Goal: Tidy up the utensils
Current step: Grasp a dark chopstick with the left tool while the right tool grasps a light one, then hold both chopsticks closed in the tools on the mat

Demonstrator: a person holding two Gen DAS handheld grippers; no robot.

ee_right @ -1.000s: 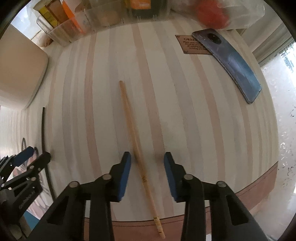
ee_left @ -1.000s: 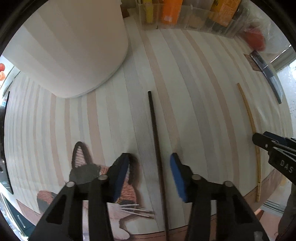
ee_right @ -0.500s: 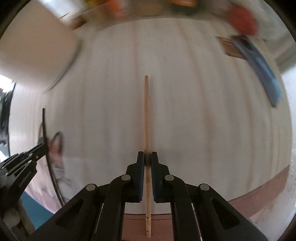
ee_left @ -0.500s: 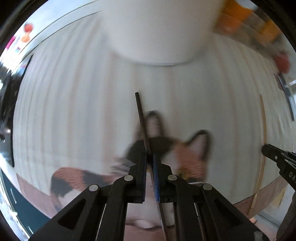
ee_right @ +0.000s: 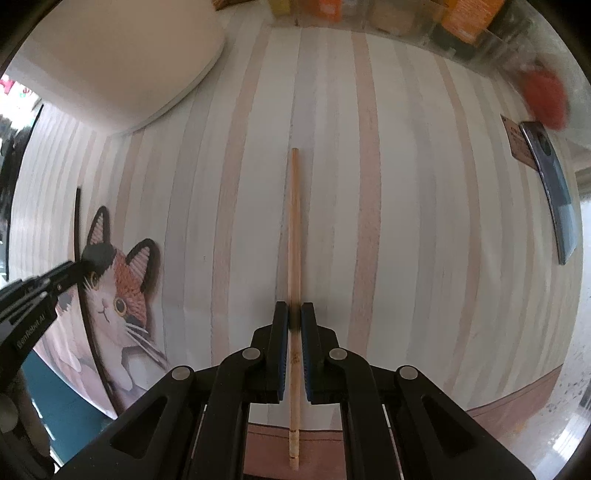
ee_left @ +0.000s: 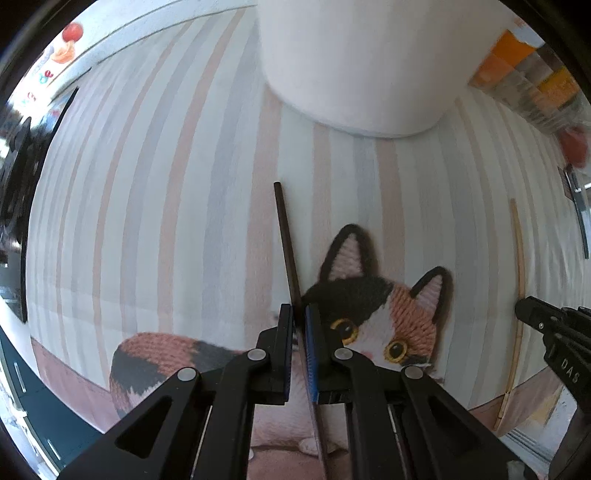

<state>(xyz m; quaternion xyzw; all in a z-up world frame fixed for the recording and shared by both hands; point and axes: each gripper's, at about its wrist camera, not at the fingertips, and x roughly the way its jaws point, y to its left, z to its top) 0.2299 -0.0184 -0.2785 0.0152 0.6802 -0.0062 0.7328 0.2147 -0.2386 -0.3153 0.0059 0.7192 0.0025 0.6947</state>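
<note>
My left gripper (ee_left: 299, 310) is shut on a thin dark chopstick (ee_left: 285, 236), which runs away from the jaws over the striped mat (ee_left: 166, 221) beside a printed cat picture (ee_left: 373, 314). My right gripper (ee_right: 294, 308) is shut on a light wooden chopstick (ee_right: 294, 221), held near its thicker end and pointing straight ahead. The wooden chopstick (ee_left: 519, 258) also shows at the right of the left wrist view, with the right gripper (ee_left: 524, 308) on it. The dark chopstick (ee_right: 78, 229) and left gripper (ee_right: 75, 266) sit at the left of the right wrist view.
A big white rounded container (ee_left: 362, 62) stands at the back. Clear bins with orange packets (ee_right: 461, 22) line the far edge. A dark phone (ee_right: 554, 188) and a red object (ee_right: 546, 96) lie at the right. The mat's front edge is close to both grippers.
Both grippers closed from open onto their chopsticks. Each then shifted sideways and rolled, so the cat picture came into view and both chopsticks now point straight ahead.
</note>
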